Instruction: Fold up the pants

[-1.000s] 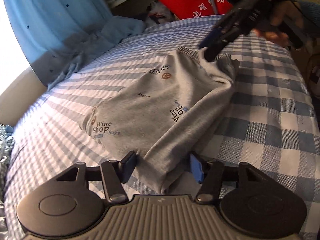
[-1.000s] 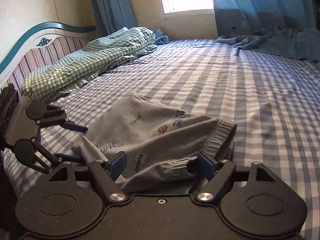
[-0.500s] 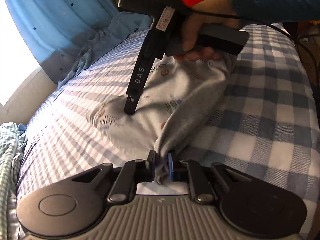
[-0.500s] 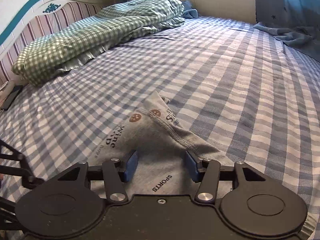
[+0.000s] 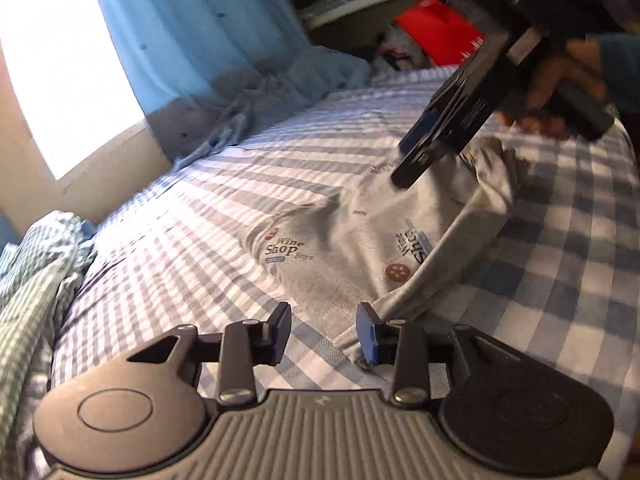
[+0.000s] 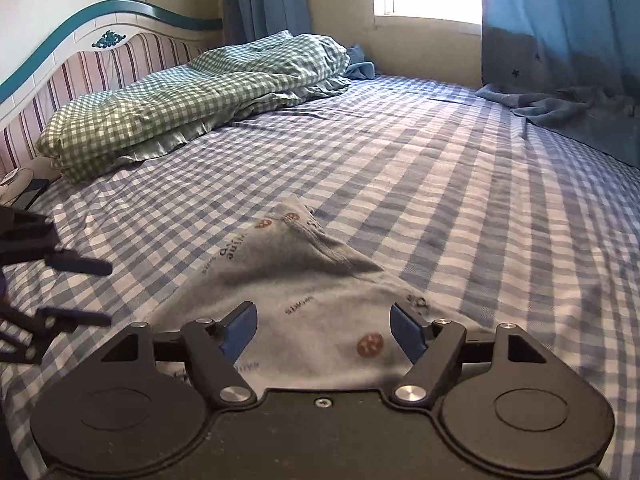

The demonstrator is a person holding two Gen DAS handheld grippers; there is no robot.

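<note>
The grey printed pants (image 5: pixel 360 240) lie folded on the blue checked bed sheet (image 5: pixel 200 216). My left gripper (image 5: pixel 324 330) is open and empty, its jaws just at the near edge of the pants. My right gripper (image 6: pixel 324 326) is open and empty, held just above the pants (image 6: pixel 304 280). In the left wrist view the right gripper (image 5: pixel 412 160) hovers over the far end of the pants. In the right wrist view the left gripper (image 6: pixel 86 292) sits open at the left, off the cloth.
A green checked quilt (image 6: pixel 180 96) lies bunched along the striped headboard (image 6: pixel 92 64). Blue curtains (image 6: pixel 560 40) drape onto the bed's far right corner. A phone (image 6: pixel 34 192) lies by the headboard. Red clutter (image 5: pixel 436 32) sits beyond the bed.
My left gripper was shut on the pants' near edge and has opened and let go. My right gripper lifted off the pants and opened wider.
</note>
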